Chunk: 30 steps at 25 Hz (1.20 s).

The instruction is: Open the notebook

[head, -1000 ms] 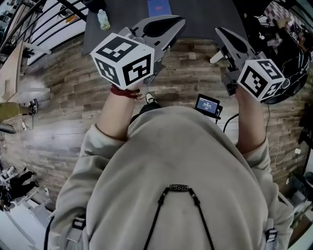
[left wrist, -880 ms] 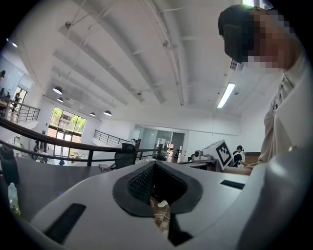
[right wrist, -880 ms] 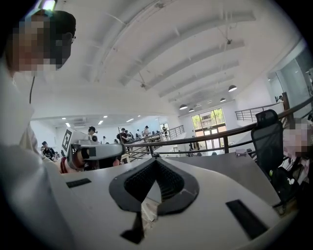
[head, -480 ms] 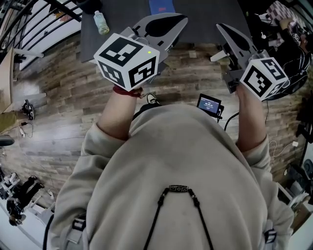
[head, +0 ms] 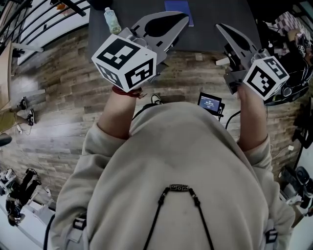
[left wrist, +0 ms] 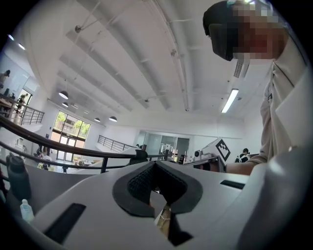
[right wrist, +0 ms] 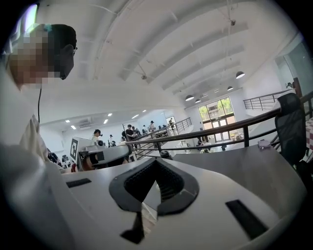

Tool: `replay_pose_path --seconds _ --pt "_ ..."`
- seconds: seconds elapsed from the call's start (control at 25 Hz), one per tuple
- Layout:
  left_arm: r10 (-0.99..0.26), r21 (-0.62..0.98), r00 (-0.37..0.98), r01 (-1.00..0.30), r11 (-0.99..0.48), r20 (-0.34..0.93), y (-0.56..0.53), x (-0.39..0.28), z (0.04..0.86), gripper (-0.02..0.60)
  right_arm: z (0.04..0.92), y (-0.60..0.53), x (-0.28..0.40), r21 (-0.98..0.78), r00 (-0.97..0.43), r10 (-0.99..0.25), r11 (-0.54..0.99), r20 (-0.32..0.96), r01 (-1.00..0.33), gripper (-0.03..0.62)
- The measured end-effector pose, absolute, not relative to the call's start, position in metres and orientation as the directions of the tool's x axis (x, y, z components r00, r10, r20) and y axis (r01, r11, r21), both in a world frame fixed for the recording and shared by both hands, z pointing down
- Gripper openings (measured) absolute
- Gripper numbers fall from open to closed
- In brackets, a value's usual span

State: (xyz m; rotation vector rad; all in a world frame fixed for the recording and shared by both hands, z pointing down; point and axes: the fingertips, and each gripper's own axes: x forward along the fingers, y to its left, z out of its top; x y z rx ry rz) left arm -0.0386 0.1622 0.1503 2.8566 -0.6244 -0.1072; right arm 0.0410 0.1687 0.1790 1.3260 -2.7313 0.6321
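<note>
A blue notebook [head: 179, 7] lies shut at the far side of a dark table [head: 210, 24], cut off by the top edge of the head view. My left gripper [head: 183, 18] is held level over the table's near edge, its tips just short of the notebook, jaws shut on nothing. My right gripper [head: 219, 27] is to the right of the notebook, also shut and empty. In the left gripper view the left gripper [left wrist: 154, 162] shows its tips meeting. The right gripper [right wrist: 155, 160] looks the same in its own view. Neither gripper view shows the notebook.
A small clear bottle [head: 112, 20] stands on the table's left part. The floor [head: 58, 93] is wooden planks. A small screen device [head: 209, 103] hangs at the person's waist. Black railings [head: 44, 19] run at the upper left, and dark gear [head: 293, 73] lies at the right.
The table, the notebook and the bottle have slid nearer and to the right in the head view as the person moves toward them. Both grippers stay shut and held out in front.
</note>
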Motion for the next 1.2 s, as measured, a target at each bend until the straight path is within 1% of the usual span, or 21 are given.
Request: replay_pose_path --seconds 0.12,0.24,0.48,0.64,0.84,1.2 --pt "-0.411 0.247 0.911 -0.396 -0.884 -0.011 0.148 -0.058 0.165 0.003 0.188 0.153 0.017 -0.344 -0.644 -0.728 0.557 0.234 -0.756 0.015" --pt "-0.423 0.235 0.906 -0.405 -0.883 -0.026 0.143 -0.073 0.173 0.003 0.195 0.145 0.002 -0.331 -0.652 -0.709 0.568 0.268 -0.754 0.015" --pt "-0.429 0.293 0.903 -0.402 -0.867 -0.029 0.133 -0.081 0.191 0.003 0.198 0.133 0.007 -0.314 -0.653 -0.691 0.574 0.31 -0.757 0.015" --pt "-0.441 0.288 0.897 -0.417 -0.862 -0.021 0.123 -0.082 0.191 0.003 0.203 0.121 0.008 -0.336 -0.676 -0.672 0.589 0.302 -0.735 0.015" --pt "-0.493 0.276 0.87 -0.473 -0.837 -0.003 0.11 -0.083 0.188 0.003 0.202 0.103 0.012 -0.356 -0.719 -0.641 0.628 0.269 -0.692 0.015" --pt "-0.558 0.254 0.83 -0.541 -0.802 0.007 0.086 -0.048 0.189 0.003 0.224 0.062 0.053 -0.403 -0.772 -0.583 0.662 0.253 -0.632 0.015"
